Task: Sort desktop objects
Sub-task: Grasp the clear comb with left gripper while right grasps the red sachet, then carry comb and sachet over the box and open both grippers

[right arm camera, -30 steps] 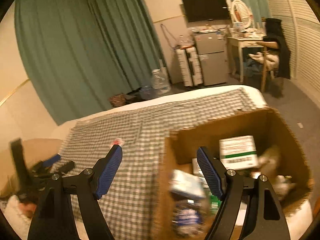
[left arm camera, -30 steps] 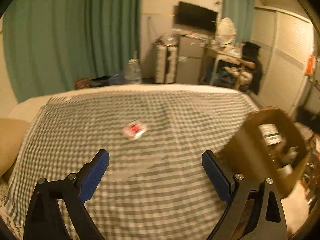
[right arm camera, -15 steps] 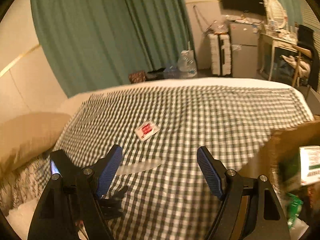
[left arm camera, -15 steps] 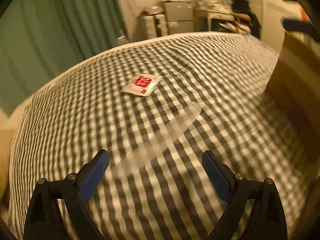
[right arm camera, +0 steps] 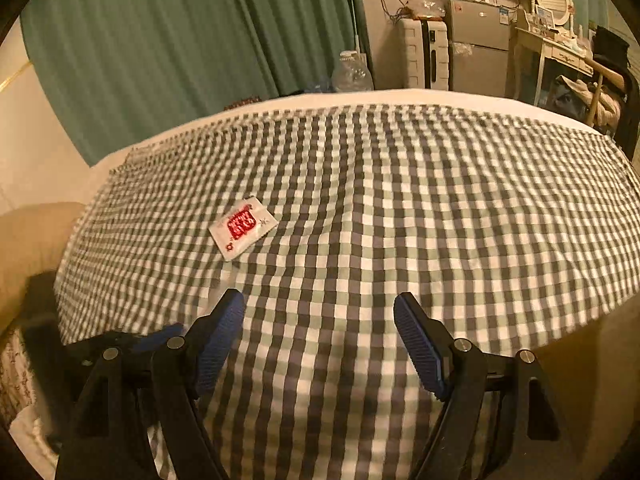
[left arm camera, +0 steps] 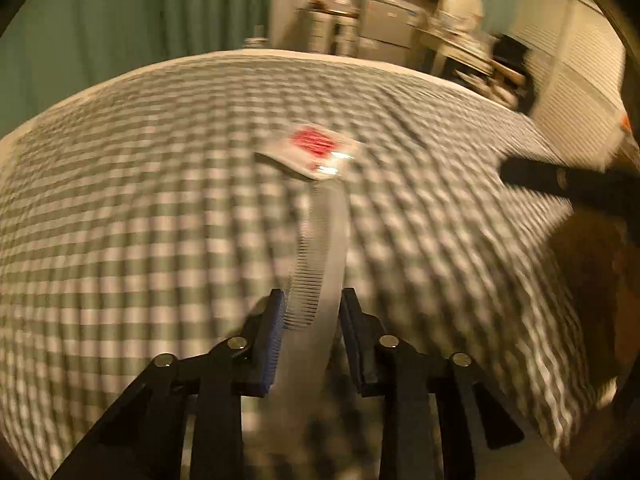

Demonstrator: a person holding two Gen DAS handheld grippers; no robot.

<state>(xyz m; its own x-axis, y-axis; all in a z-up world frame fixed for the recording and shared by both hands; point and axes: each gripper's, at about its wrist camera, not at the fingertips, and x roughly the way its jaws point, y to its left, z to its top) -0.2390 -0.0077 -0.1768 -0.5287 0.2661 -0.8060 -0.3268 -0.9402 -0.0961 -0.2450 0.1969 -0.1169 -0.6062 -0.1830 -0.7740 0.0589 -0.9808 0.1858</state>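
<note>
A clear plastic ruler (left arm camera: 328,232) lies lengthwise on the checked cloth (left arm camera: 160,220), its near end between the blue pads of my left gripper (left arm camera: 313,296). The jaws are closing and both pads touch the ruler's edges. Just past the ruler's far end lies a white sachet with a red label (left arm camera: 316,148), also seen in the right wrist view (right arm camera: 242,226). My right gripper (right arm camera: 318,297) hovers open over bare cloth, to the right of the sachet, with nothing between its fingers. The left gripper (right arm camera: 160,336) shows dimly at the lower left of that view.
A brown cardboard box (left arm camera: 592,280) stands at the cloth's right edge. A tan pillow (right arm camera: 24,248) lies off the left edge. Green curtains (right arm camera: 180,40), a water jug (right arm camera: 352,72) and a small fridge (right arm camera: 476,40) are behind.
The left gripper came down onto the ruler and its jaws went from wide open to narrow around it. The right gripper swung left from over the box to over the cloth.
</note>
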